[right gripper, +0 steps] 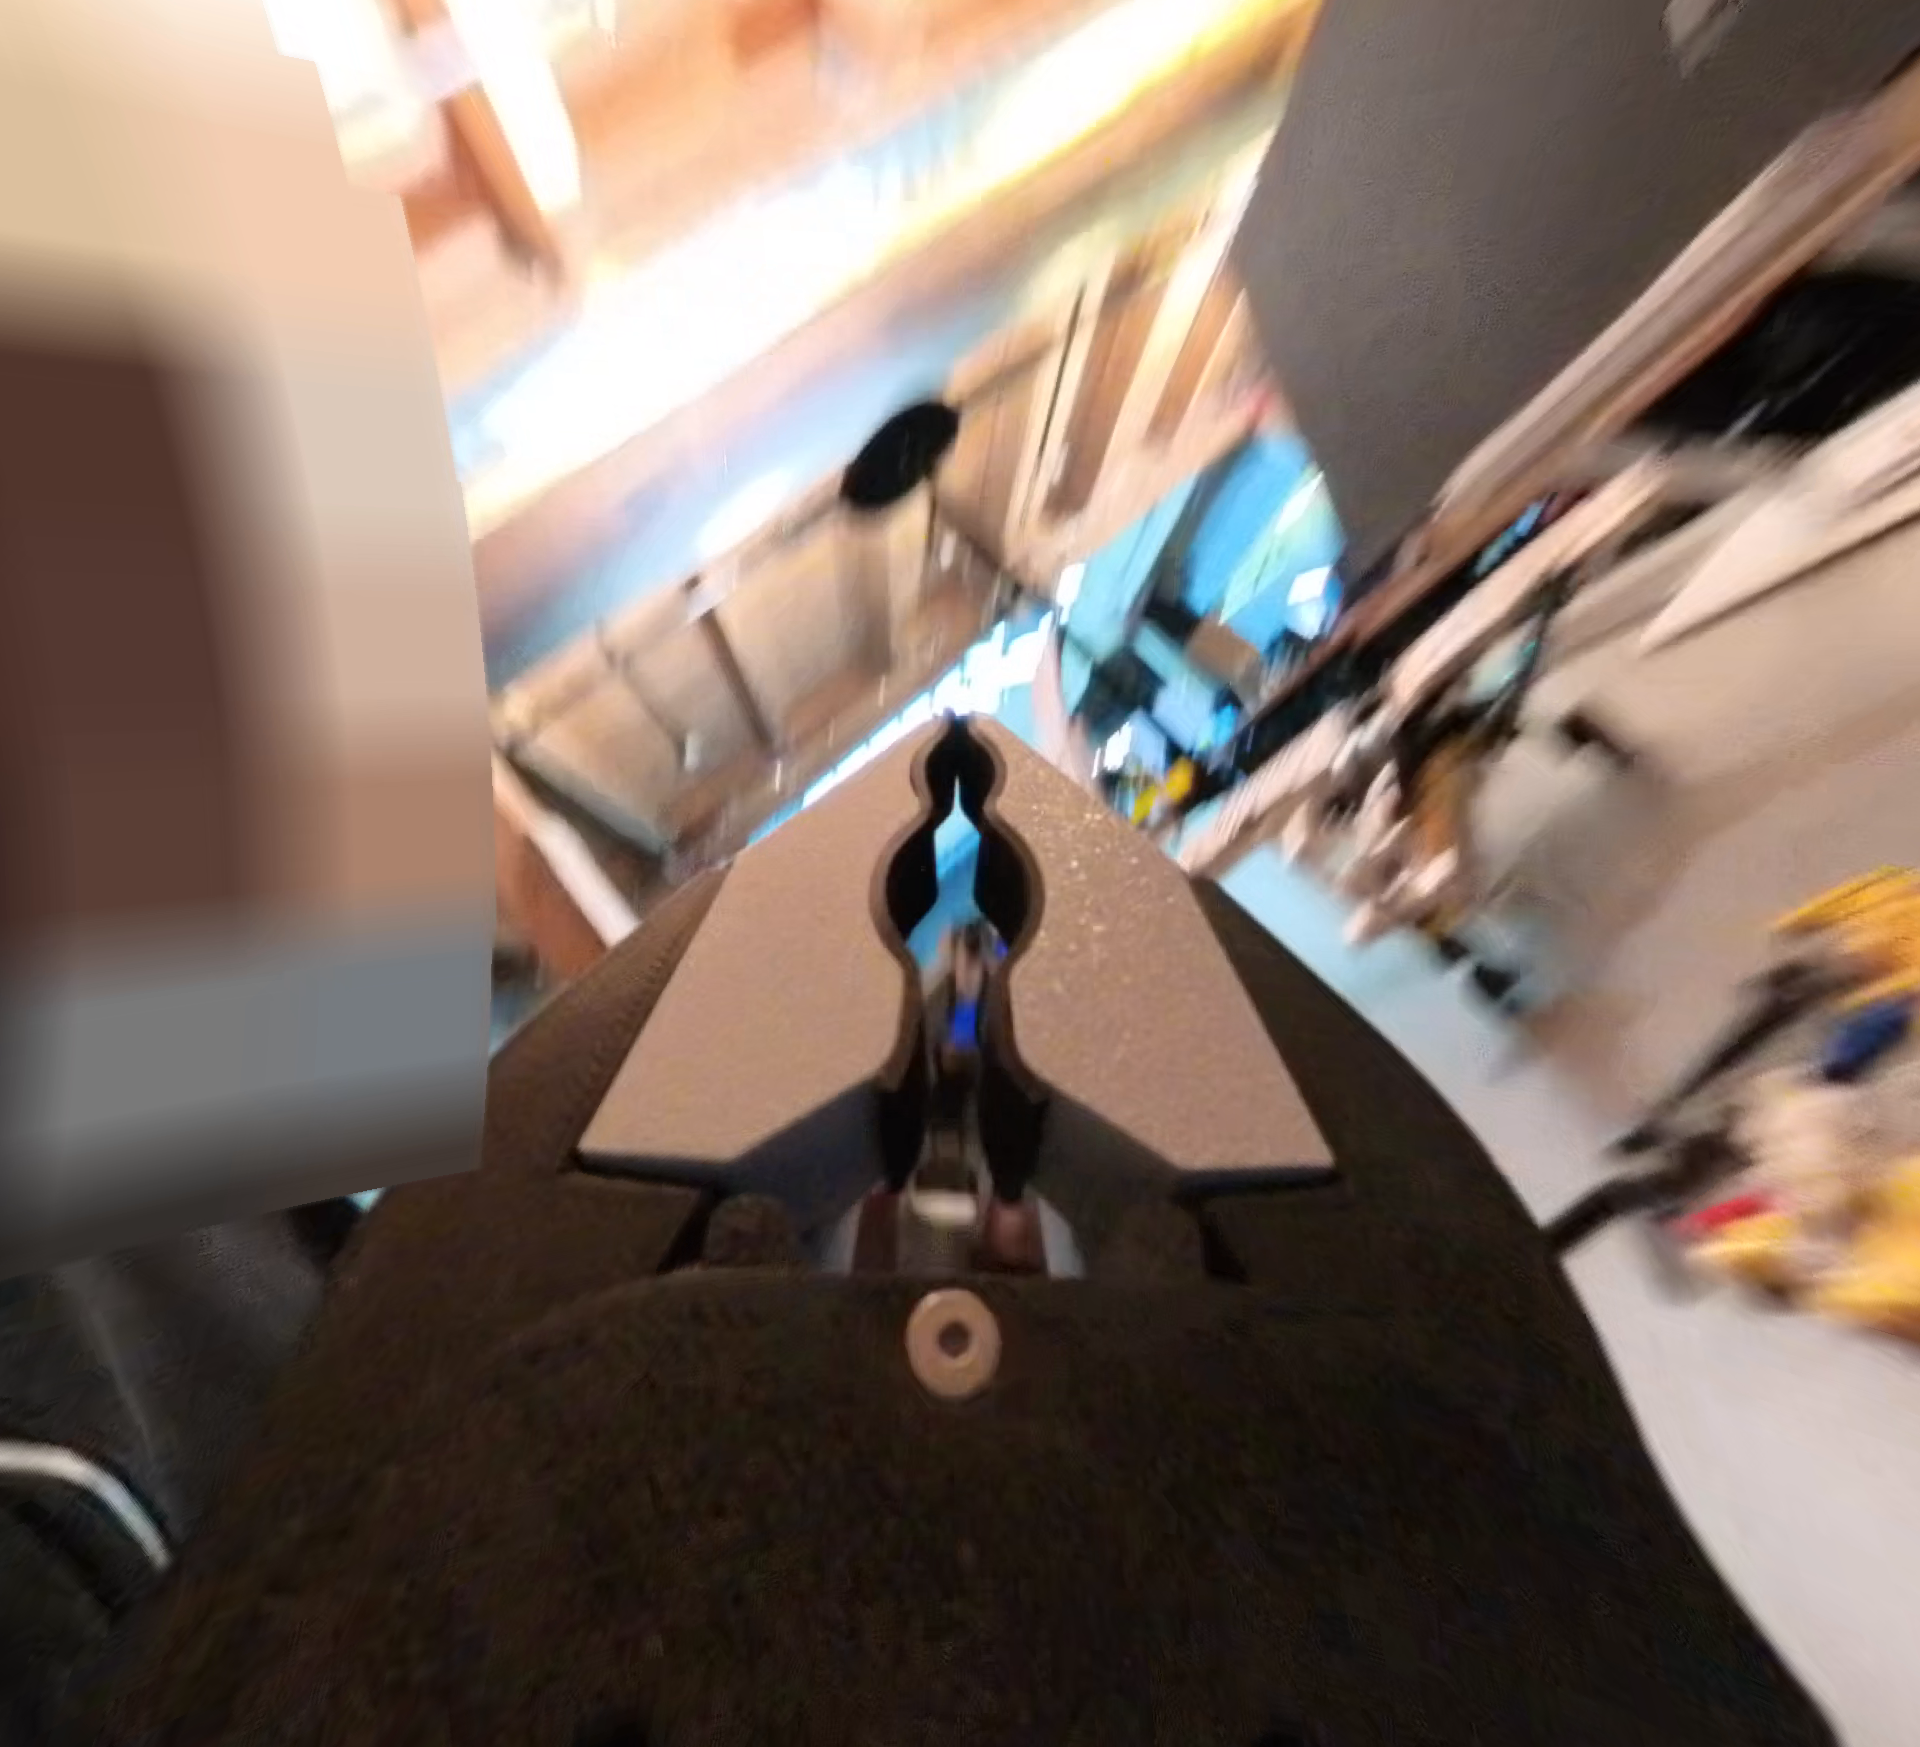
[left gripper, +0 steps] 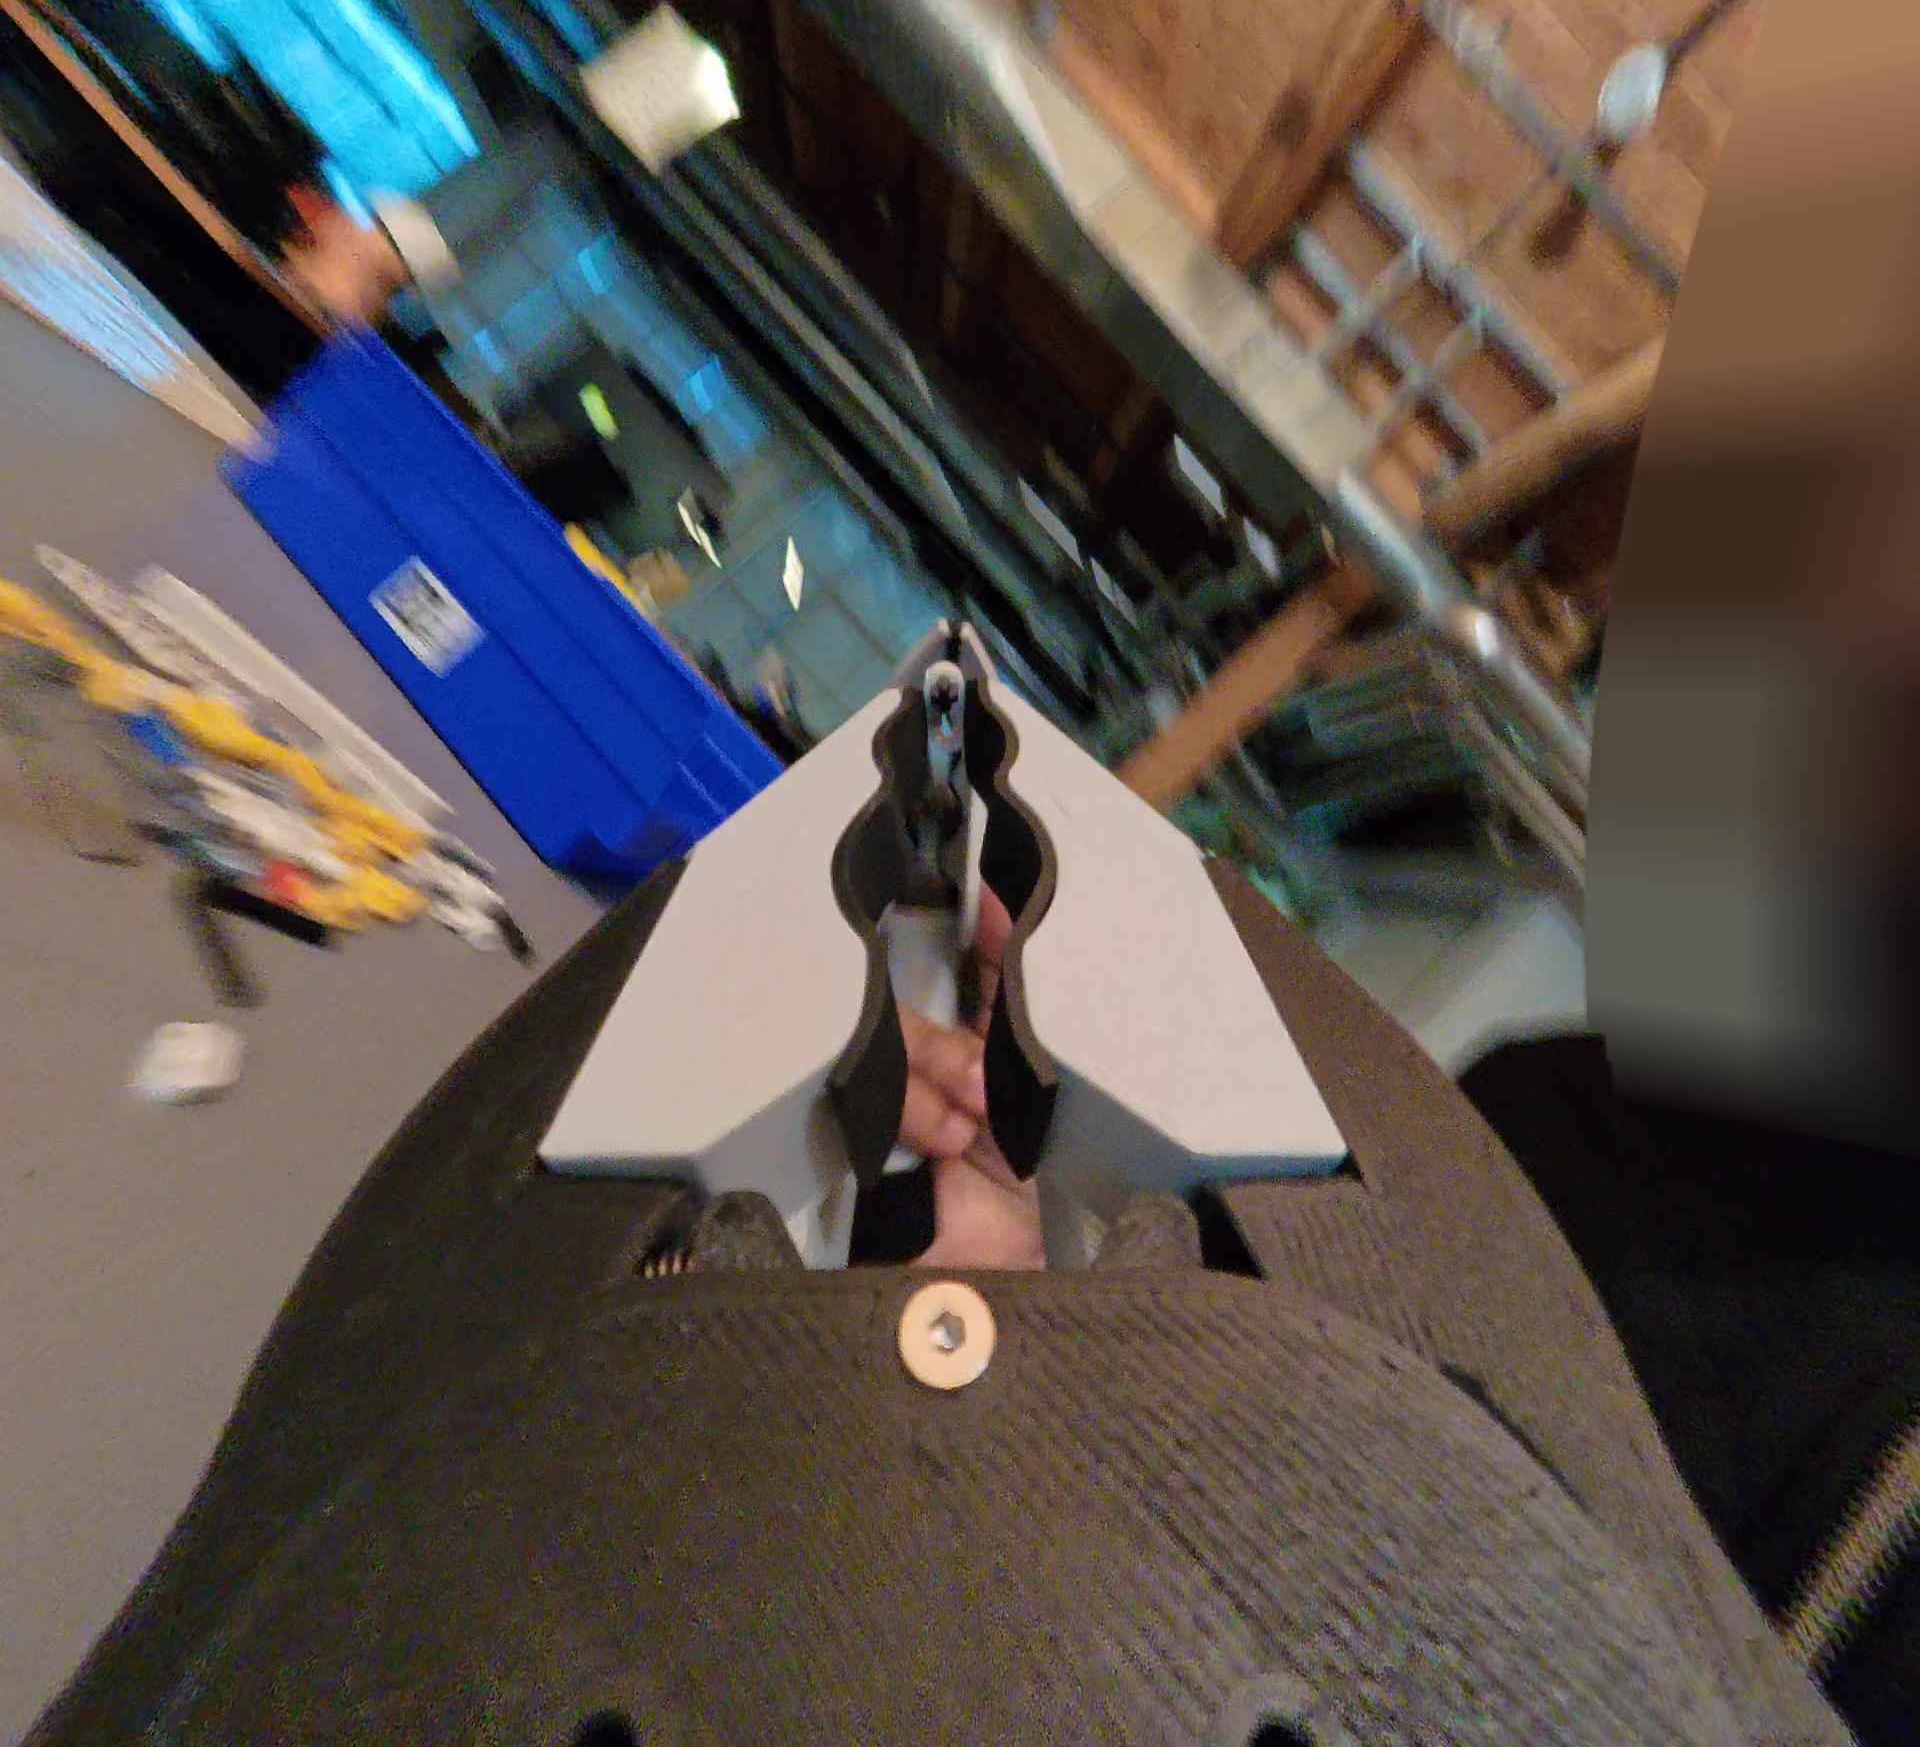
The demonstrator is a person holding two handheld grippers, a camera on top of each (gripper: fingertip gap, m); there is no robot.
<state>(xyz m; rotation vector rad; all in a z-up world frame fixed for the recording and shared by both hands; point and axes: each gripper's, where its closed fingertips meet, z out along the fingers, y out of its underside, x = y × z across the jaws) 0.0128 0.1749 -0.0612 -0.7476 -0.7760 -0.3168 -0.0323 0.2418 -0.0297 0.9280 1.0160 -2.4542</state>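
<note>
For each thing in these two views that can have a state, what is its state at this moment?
Left gripper: nearly closed on a thin metal piece.
Right gripper: closed, nothing between the fingers.
Blue bin: standing on the grey table, blurred.
Yellow and white items: lying loose on the table, too blurred to identify.

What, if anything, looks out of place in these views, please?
A thin pale strip stands edge-on between the left gripper's fingers, though whether they press on it is unclear. Yellow and white clutter lies scattered on the grey surface.
</note>
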